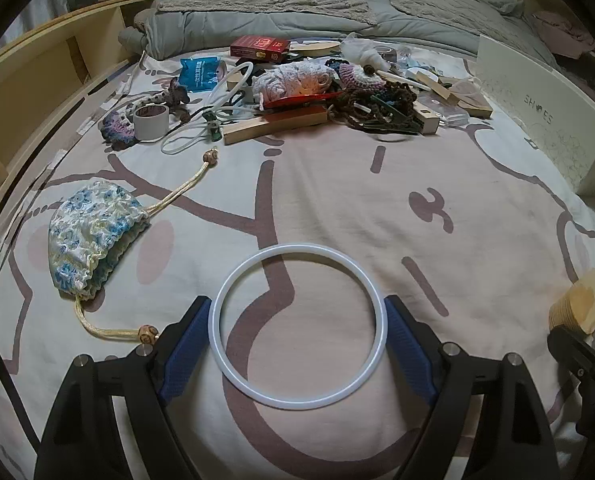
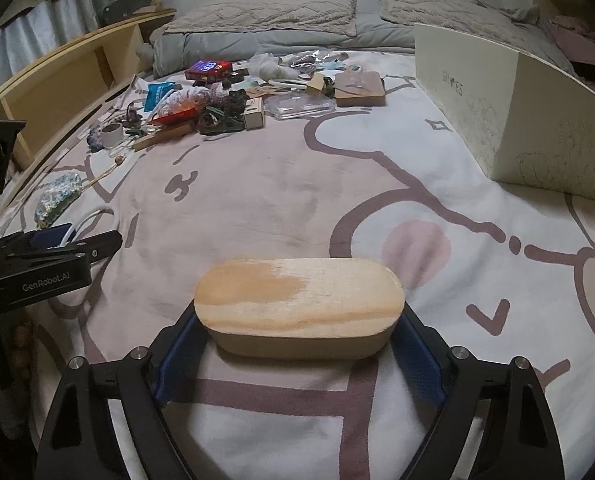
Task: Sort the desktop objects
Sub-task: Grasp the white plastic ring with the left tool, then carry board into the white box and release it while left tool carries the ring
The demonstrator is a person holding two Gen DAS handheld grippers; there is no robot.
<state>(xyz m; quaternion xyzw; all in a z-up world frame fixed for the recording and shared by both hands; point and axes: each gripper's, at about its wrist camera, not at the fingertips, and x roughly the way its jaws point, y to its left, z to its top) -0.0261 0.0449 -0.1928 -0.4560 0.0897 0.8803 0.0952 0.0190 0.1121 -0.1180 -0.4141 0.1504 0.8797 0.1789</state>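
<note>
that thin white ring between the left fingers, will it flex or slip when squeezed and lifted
The white ring looks thin and smooth, so it will probably bow inward and could slip. The left gripper has blue pads only at its outer edges, so it may tilt when lifted. It looks light.

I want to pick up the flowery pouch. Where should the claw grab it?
Grab the flowery pouch at its gathered neck, where the cords come out, coming from above. The pouch lies flat and floppy on the bedsheet, and the neck is its narrowest, bunched part, so it likely fits between the fingers.
</note>
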